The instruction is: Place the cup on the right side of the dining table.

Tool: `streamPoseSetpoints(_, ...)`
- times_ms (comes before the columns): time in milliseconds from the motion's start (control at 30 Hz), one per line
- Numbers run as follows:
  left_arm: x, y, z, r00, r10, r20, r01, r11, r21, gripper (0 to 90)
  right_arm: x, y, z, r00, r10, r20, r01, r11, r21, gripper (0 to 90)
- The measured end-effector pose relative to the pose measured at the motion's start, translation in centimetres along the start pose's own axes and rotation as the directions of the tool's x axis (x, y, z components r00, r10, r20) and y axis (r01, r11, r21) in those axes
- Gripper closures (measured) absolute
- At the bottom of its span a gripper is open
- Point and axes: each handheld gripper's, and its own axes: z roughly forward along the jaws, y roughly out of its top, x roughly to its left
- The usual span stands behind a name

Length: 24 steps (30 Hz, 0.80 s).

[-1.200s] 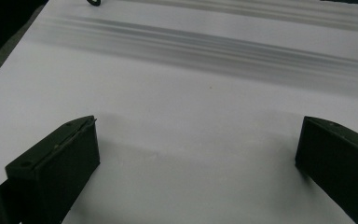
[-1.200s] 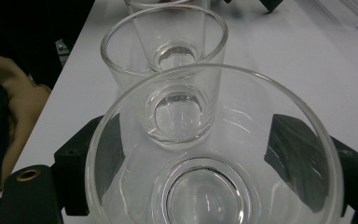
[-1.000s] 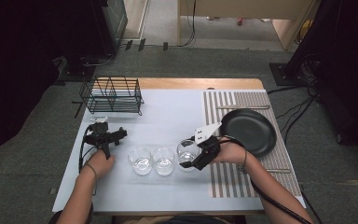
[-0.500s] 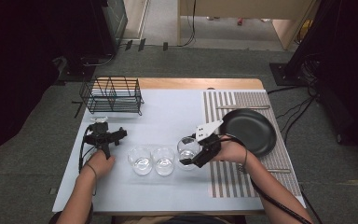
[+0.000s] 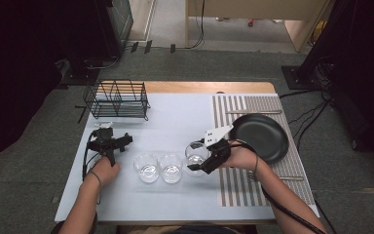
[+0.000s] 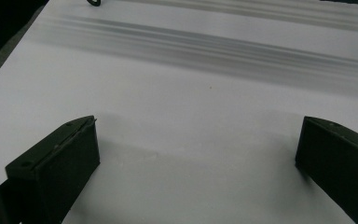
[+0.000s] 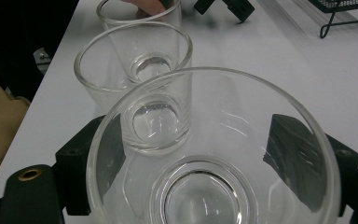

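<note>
Table top [image 5: 175,117] is showing plain white with a bare wood strip along its far edge. Mat [image 5: 263,105] on its right side is showing grey-and-white stripes. Pan [image 5: 260,136] on that mat is reading black. Wire rack [image 5: 118,100] is reading black. Three glasses [image 5: 171,168] are looking clear, colourless.

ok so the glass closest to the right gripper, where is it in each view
High view: the glass stands upright, rightmost of three in a row, just left of the right gripper.
Left gripper view: not in it.
Right gripper view: the same glass sits at bottom centre, between the black jaws.
Shared landmark: the wire rack, far left on the table in the high view, top right corner in the right gripper view.
</note>
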Motion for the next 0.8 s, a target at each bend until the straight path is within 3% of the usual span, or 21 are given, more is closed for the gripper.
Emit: streamPoseSetpoints(800,0.00,0.00,0.00,1.0000,0.000,0.000,0.000,1.0000,0.000,0.0,-0.35,0.05,0.13,0.9981,0.008,0.060,-0.008,1.000,-0.002,17.4)
